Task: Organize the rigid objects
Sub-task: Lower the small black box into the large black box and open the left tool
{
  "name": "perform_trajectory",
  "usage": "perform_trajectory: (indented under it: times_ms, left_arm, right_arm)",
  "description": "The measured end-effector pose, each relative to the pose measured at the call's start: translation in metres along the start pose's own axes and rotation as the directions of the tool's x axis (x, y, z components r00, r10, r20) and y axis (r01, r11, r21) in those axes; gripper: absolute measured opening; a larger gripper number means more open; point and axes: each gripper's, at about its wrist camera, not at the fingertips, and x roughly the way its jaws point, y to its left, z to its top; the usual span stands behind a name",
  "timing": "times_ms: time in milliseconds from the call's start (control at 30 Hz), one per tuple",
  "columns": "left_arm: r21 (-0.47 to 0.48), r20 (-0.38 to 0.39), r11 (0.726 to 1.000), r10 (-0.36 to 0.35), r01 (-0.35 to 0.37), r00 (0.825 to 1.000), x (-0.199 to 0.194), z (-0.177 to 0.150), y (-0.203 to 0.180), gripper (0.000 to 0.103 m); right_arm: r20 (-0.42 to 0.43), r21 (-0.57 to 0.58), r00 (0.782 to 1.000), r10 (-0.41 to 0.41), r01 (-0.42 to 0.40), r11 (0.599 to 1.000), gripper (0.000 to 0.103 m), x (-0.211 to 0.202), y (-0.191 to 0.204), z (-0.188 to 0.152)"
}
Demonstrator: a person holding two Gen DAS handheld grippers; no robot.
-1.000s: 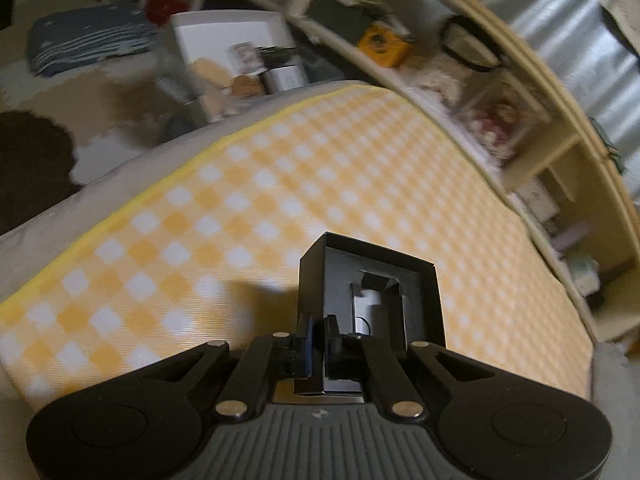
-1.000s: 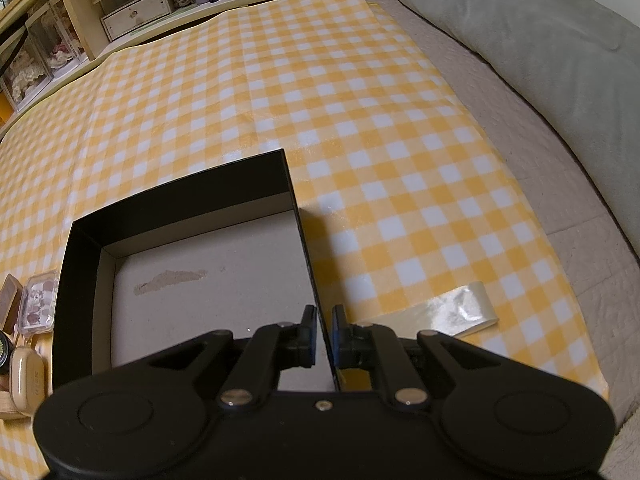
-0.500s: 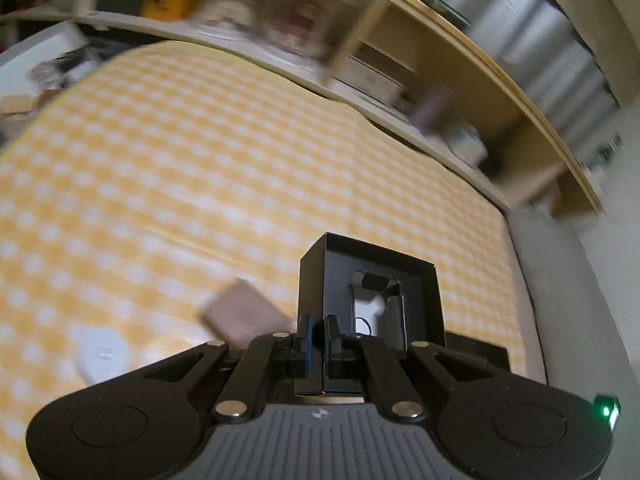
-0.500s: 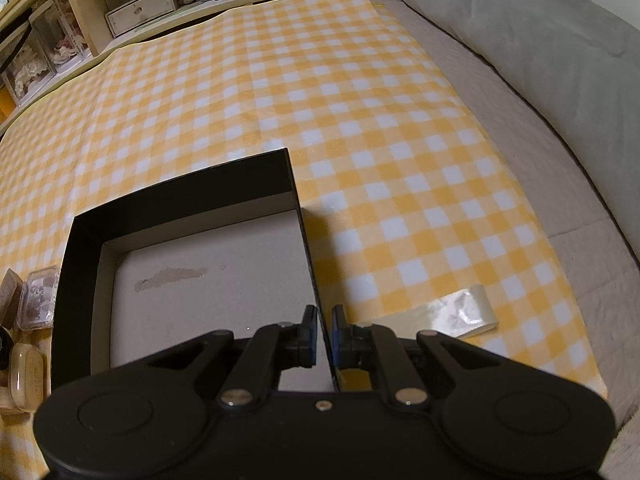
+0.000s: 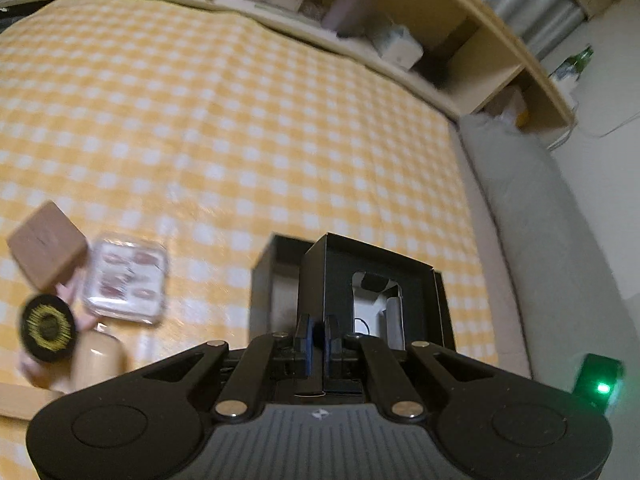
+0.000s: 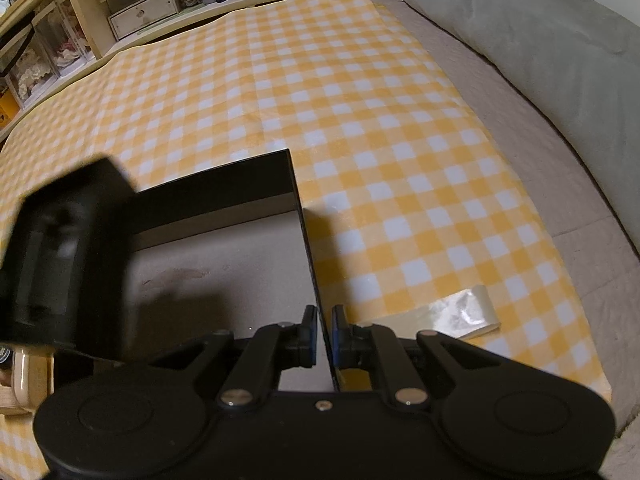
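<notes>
My left gripper (image 5: 316, 330) is shut on the wall of a small black open box (image 5: 372, 280) with a white insert, held over the large black tray. The small box shows blurred in the right wrist view (image 6: 68, 256), above the tray's left part. My right gripper (image 6: 324, 334) is shut on the right wall of the large black tray (image 6: 224, 196), which lies on the yellow checked cloth (image 6: 360, 120) and has a bare grey floor. A brown box (image 5: 46, 244), a clear plastic case (image 5: 126, 282), a black round lid (image 5: 48, 324) and a beige piece (image 5: 98, 364) lie left of the tray.
A shiny folded plastic strip (image 6: 460, 312) lies right of the tray. A grey pillow (image 6: 540, 40) lies at the right. Wooden shelves (image 5: 360, 20) with boxes run along the far side of the cloth.
The left gripper has swung right with the small black box, from over the bare cloth to above the large tray. The right gripper has kept its hold on the tray wall.
</notes>
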Motion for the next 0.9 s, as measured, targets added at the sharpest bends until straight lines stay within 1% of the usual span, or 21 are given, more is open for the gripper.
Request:
perform_trajectory:
  times_ms: [167, 400, 467, 533, 700, 833, 900]
  left_arm:
    - [-0.022, -0.022, 0.998, 0.064, -0.064, 0.998, 0.034, -0.007, -0.02, 0.006]
    - [-0.035, -0.055, 0.995, 0.091, -0.093, 0.994, 0.07, -0.013, -0.034, 0.006]
    - [-0.044, -0.061, 0.995, 0.089, -0.092, 0.994, 0.078, -0.015, -0.035, 0.006]
    - [-0.058, -0.054, 0.994, 0.087, -0.09, 0.995, 0.085, -0.016, -0.036, 0.005]
    - [-0.09, -0.043, 0.992, 0.083, -0.086, 0.996, 0.098, -0.015, -0.034, 0.005]
    - [-0.103, -0.024, 0.992, 0.073, -0.075, 0.997, 0.101, -0.015, -0.033, 0.006]
    - [-0.104, -0.015, 0.992, 0.07, -0.072, 0.997, 0.101, -0.016, -0.033, 0.006]
  right_arm:
    - [0.004, -0.005, 1.0, 0.004, -0.004, 1.0, 0.008, 0.001, 0.001, 0.0]
    - [0.005, -0.028, 1.0, 0.021, -0.02, 0.999, 0.007, 0.003, 0.003, -0.001]
    - [0.005, -0.029, 1.0, 0.026, -0.026, 0.999, 0.007, 0.003, 0.003, -0.001]
    - [0.006, -0.025, 0.999, 0.031, -0.031, 0.999, 0.005, 0.003, 0.0, -0.002]
    - [0.007, -0.025, 0.999, 0.035, -0.035, 0.999, 0.005, 0.003, -0.001, -0.002]
    - [0.008, -0.042, 0.999, 0.037, -0.037, 0.998, 0.005, 0.003, 0.002, -0.002]
    - [0.017, -0.046, 0.999, 0.032, -0.031, 0.998, 0.006, 0.0, 0.003, -0.003]
